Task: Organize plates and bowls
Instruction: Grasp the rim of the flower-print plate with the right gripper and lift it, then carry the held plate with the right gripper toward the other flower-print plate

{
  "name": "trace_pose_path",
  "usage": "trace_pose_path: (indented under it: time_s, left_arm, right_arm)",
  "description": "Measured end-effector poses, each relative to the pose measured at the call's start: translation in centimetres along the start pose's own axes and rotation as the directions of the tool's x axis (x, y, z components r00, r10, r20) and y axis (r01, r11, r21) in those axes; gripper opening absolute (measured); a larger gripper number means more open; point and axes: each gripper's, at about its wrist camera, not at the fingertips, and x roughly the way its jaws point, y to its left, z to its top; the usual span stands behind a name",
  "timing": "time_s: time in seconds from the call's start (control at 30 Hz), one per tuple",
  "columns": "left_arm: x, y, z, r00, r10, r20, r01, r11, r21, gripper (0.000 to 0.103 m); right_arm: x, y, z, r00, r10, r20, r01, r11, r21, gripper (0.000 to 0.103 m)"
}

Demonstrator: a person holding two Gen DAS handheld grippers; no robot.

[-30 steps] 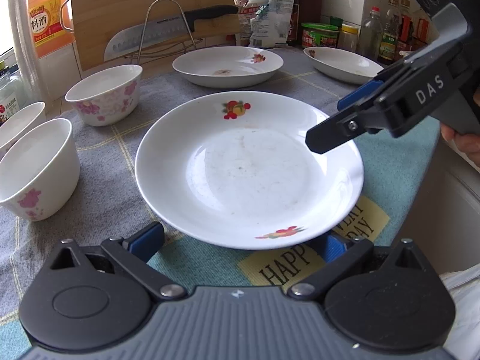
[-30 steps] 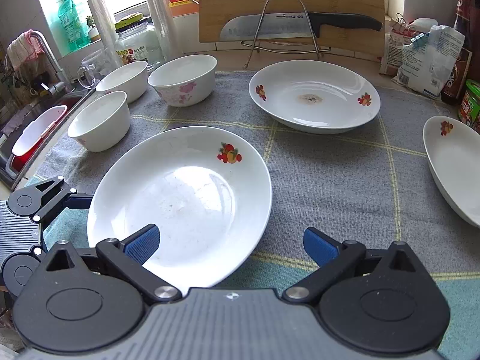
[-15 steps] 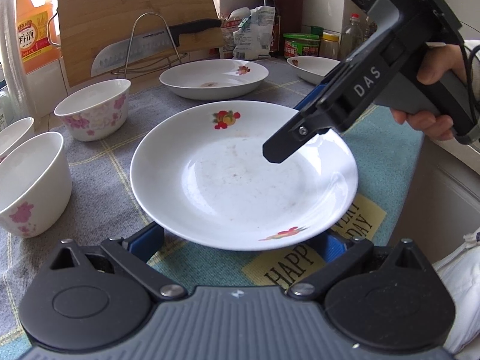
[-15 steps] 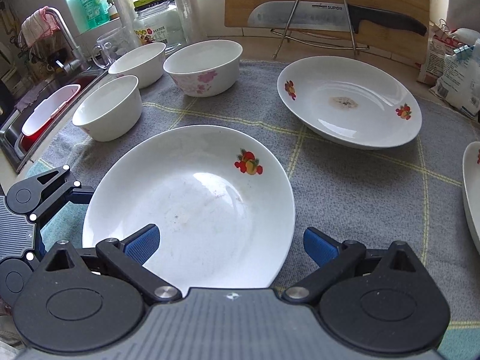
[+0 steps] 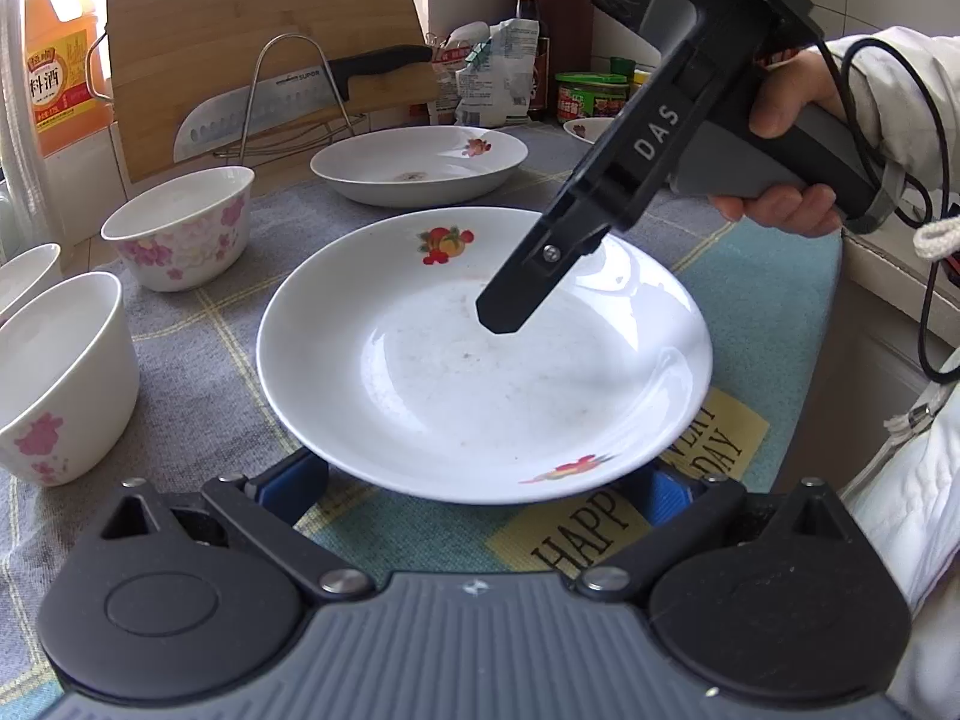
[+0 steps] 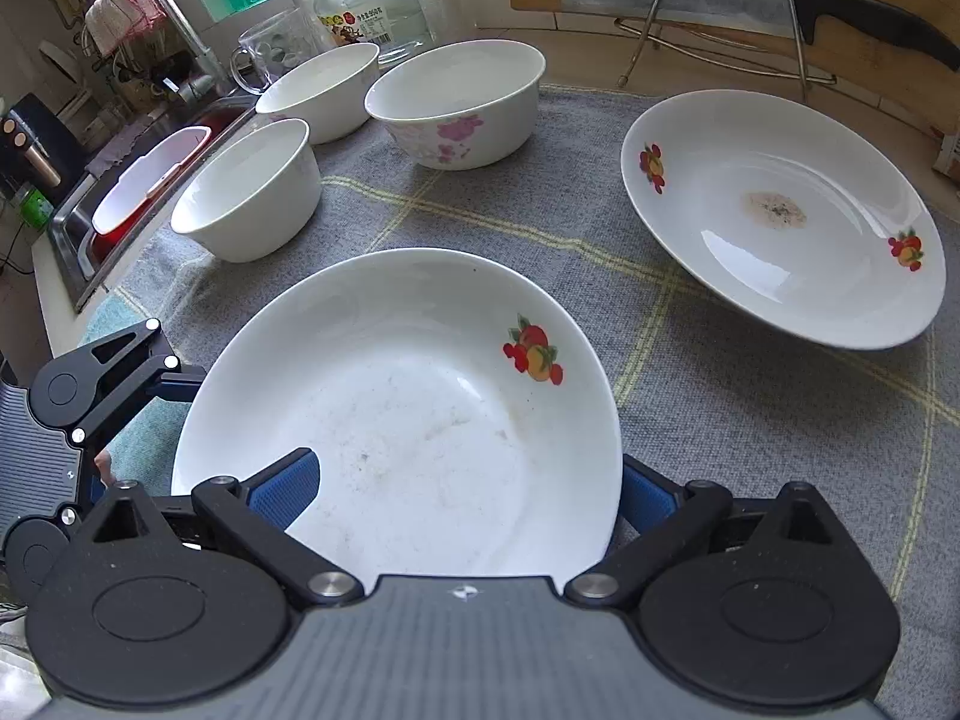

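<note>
A white plate with fruit prints (image 5: 480,372) lies on the grey cloth, also in the right wrist view (image 6: 408,420). My left gripper (image 5: 480,489) is open, its blue pads at the plate's near rim, partly under it. My right gripper (image 6: 462,489) is open; one finger is over the plate's inside, the other outside its right rim. Its finger (image 5: 522,294) hangs above the plate's middle in the left wrist view. A second plate (image 6: 780,216) lies behind. Three bowls (image 6: 456,102) (image 6: 252,186) (image 6: 318,90) stand at the left.
A third dish (image 5: 585,129) shows at the back right. A cutting board and knife on a wire rack (image 5: 300,96) stand behind, with bottles and jars (image 5: 591,96). A sink with a red basin (image 6: 144,180) lies at the far left.
The right gripper has moved in over the near plate, straddling its rim. The left gripper has edged closer to the plate's near rim.
</note>
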Motion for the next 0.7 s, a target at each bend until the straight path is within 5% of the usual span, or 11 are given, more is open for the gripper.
trace_pose_path:
  time_s: [0.7]
  left_arm:
    - [0.7, 0.5, 0.8, 0.999, -0.038, -0.034, 0.039, 0.998, 0.054, 0.102]
  right_arm:
    - [0.4, -0.9, 1.7, 0.998, 0.057, -0.036, -0.056, 0.998, 0.030, 0.098]
